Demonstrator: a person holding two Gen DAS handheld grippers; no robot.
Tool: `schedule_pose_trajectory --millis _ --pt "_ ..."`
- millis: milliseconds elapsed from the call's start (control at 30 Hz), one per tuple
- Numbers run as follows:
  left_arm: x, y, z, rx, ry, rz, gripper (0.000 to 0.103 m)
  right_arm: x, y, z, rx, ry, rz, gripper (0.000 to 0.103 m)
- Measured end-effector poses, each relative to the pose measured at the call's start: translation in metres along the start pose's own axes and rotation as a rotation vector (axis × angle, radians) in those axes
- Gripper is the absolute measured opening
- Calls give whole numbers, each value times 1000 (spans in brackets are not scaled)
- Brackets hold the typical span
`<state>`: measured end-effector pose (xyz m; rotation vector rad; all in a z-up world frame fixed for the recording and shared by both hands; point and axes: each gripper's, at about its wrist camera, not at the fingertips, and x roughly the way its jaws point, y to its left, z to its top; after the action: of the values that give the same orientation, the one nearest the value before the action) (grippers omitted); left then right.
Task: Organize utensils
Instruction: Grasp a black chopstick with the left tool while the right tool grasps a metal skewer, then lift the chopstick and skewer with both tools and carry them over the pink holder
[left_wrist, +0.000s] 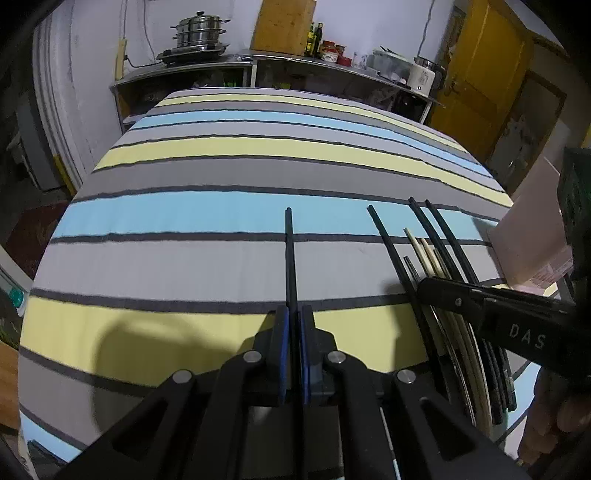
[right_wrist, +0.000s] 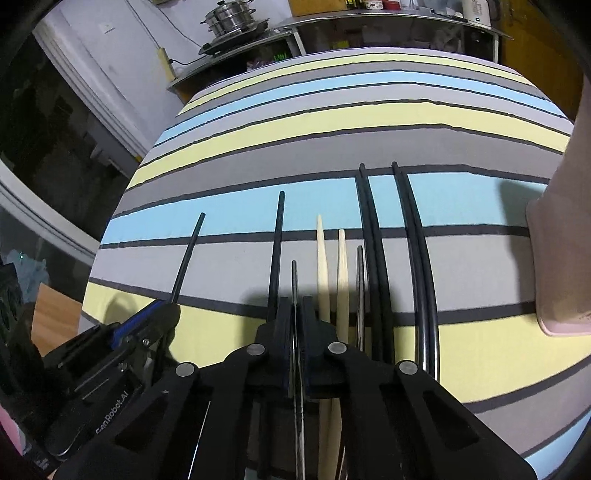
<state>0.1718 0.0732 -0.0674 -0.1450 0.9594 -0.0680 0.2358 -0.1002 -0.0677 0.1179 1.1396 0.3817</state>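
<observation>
My left gripper (left_wrist: 294, 317) is shut on a black chopstick (left_wrist: 290, 254) that points away over the striped cloth; it also shows in the right wrist view (right_wrist: 186, 258), held by the left gripper (right_wrist: 166, 308). My right gripper (right_wrist: 296, 306) is shut on a thin dark metal chopstick (right_wrist: 294, 284). Around it lie a black chopstick (right_wrist: 277, 251), two pale wooden chopsticks (right_wrist: 323, 266), another thin dark one (right_wrist: 359, 280) and two black pairs (right_wrist: 373, 240) (right_wrist: 410, 229). In the left wrist view the right gripper (left_wrist: 424, 286) sits over that row of chopsticks (left_wrist: 436, 243).
The table is covered by a striped cloth (left_wrist: 221, 177) in blue, yellow and grey. A pink box (right_wrist: 565, 240) stands at the right edge, also in the left wrist view (left_wrist: 532, 236). Behind the table are a steel counter (left_wrist: 236, 64) with a steamer pot (left_wrist: 199, 33) and a yellow door (left_wrist: 480, 74).
</observation>
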Motion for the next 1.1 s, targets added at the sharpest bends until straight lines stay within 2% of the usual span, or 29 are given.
schedule_pose_trajectory --millis 233,333,433,567,833,1100 --pt "8 -10 10 68 27 43 7 5 18 7 -141 39 -62 4" --pt "12 -12 16 85 27 50 7 7 20 9 -151 50 -66 4" --pt "14 -10 20 80 26 35 6 7 19 8 -153 35 -58 5" --pt "11 -3 21 19 27 -26 6 4 13 6 -120 22 -16 4" --pt "-33 -13 28 15 -66 -80 6 -32 8 3 -95 -54 34 5" --pt "-88 -24 35 44 -156 -108 6 -95 11 -6 -104 -166 66 5"
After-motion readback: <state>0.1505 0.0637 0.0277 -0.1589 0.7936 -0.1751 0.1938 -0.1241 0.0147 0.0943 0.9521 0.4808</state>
